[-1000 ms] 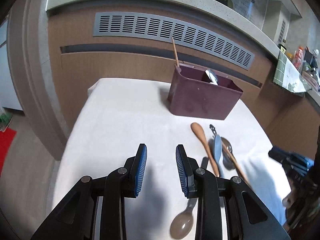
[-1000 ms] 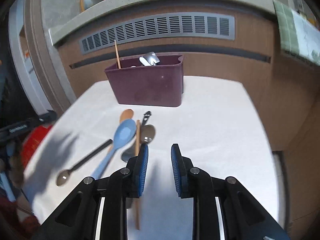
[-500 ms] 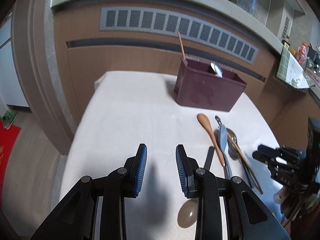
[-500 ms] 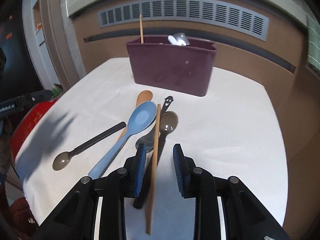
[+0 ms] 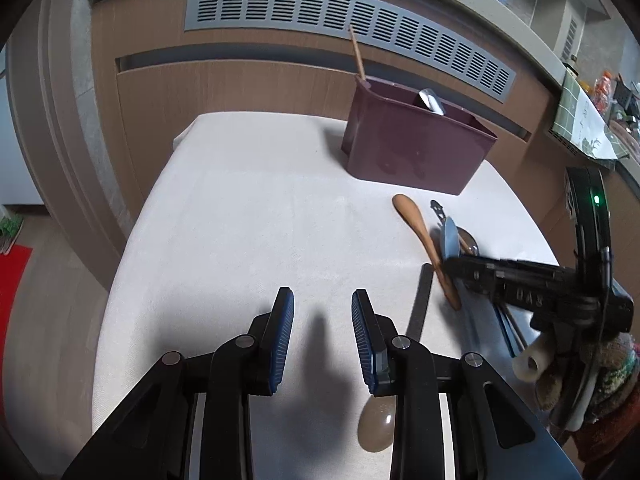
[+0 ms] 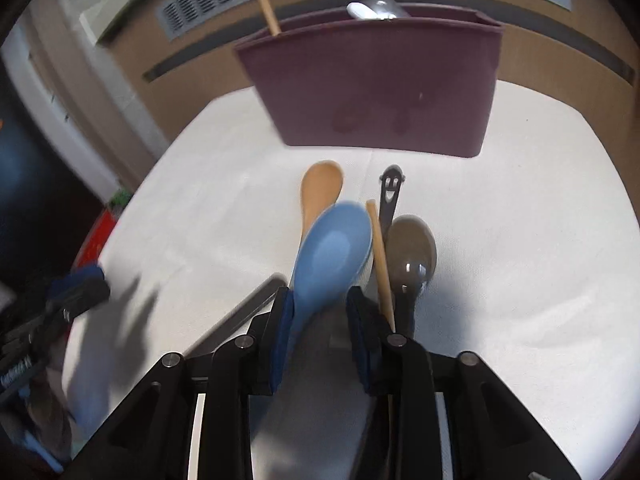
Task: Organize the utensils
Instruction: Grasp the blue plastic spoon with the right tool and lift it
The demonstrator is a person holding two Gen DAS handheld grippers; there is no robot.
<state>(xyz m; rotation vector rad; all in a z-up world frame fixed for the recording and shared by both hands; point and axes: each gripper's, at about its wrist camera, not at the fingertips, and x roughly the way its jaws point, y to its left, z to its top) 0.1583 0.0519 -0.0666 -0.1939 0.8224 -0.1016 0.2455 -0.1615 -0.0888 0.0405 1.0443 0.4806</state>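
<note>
Right claw (image 6: 318, 312): lowered over the utensil cluster, jaws apart. The blue spoon (image 6: 330, 252) has its handle running down between the two pads; the bowl projects forward of the fingertips. The view is blurred, so pad contact with the handle cannot be confirmed.

Left claw (image 5: 322, 328): jaws set wide, gripping nothing, above a bare part of the white-covered bench (image 5: 248, 216).

Utensils on the bench, in front of the maroon utensil holder (image 6: 376, 92):
- wooden spoon (image 6: 320, 192), lying partly under the blue spoon;
- wooden chopstick (image 6: 380, 256), just to the right of the blue spoon's bowl;
- dark brown spoon (image 6: 412, 252), to the right of the chopstick;
- black utensil with a smiley-face cutout (image 6: 390, 192), nearest the holder;
- brown spoon with a long black handle (image 5: 376, 424), beside the left claw's right finger.

Holder contents: one upright wooden chopstick (image 5: 357, 56) at its left end and a metal spoon (image 5: 432, 101) showing above the rim.
</note>
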